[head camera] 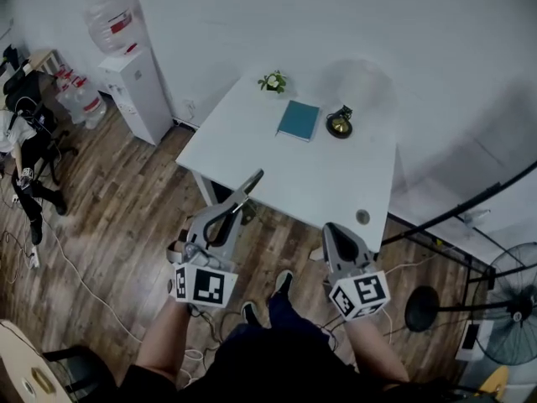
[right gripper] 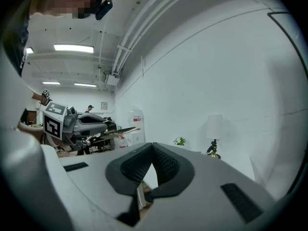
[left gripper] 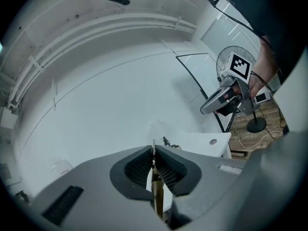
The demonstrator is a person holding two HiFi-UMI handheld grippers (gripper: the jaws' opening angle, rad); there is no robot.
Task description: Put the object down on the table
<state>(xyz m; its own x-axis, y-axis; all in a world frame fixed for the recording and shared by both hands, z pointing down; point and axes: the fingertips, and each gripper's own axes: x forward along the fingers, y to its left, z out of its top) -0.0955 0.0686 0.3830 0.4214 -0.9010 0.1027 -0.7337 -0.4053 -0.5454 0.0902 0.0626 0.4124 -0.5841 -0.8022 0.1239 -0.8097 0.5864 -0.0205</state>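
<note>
- A white-walled room with a wooden floor [head camera: 117, 225]. A white surface [head camera: 310, 179] stands against the far wall, ahead of the person.
- The object [head camera: 252, 180] is a thin, flat strip, perhaps a blade or a ruler; which one cannot be told. It is in the air, pinched at one end by the left hand-held gripper [head camera: 237, 200]. The left gripper view shows it edge-on between pads that are closed on it.
- In the head view its free tip lies just at the near edge of the surface, while the gripper itself is over the floor.
- By my reading, nothing of the task proper is done yet. The object has not been set down. What is left is to bring it over the surface, lower it flat and let go.
- The right hand-held gripper [head camera: 337, 230] is beside the left one, also short of the surface. Its jaws are pressed together with nothing between them.
- Things on the surface sit toward its far end: a teal book [head camera: 299, 120], a table lamp [head camera: 340, 122] just beside it, and a small potted plant [head camera: 273, 81].
- A cable hole [head camera: 362, 217] sits near the right front corner.
- The near half looks bare, so there seems to be room to land the object.
- Well apart are a water dispenser [head camera: 134, 91] to the left and a floor fan [head camera: 516, 296] to the right.
- Nothing appears to stand between the grippers and the surface.
</note>
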